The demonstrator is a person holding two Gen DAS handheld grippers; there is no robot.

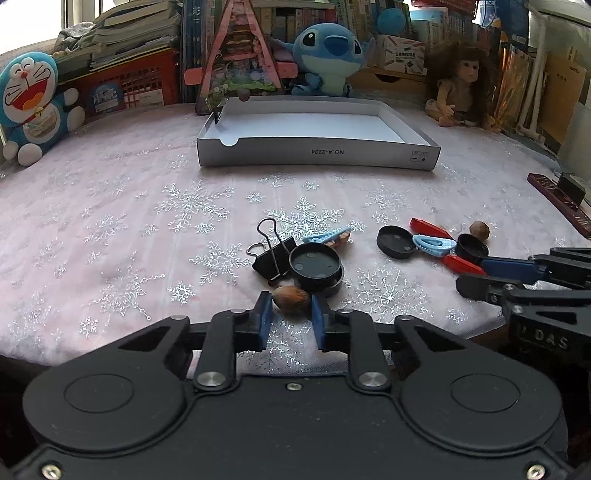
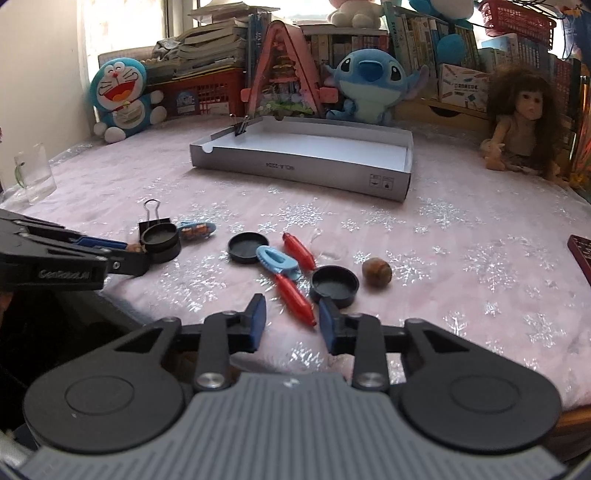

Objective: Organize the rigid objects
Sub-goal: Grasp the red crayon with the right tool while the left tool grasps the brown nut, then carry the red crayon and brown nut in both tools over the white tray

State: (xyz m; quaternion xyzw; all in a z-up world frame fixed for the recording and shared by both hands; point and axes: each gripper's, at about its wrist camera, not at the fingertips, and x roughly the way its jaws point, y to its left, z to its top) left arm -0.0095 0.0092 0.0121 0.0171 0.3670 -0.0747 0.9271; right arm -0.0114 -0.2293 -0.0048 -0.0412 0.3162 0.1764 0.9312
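A: What lines the far edge of the tabletop?

B: A Doraemon plush at the far left, a red basket under stacked books, a pink A-frame toy house, then a blue Stitch plush.

A: And on the right?

B: A curly-haired doll sits there, with a row of books behind. A clear glass stands at the left edge on the snowflake cloth.
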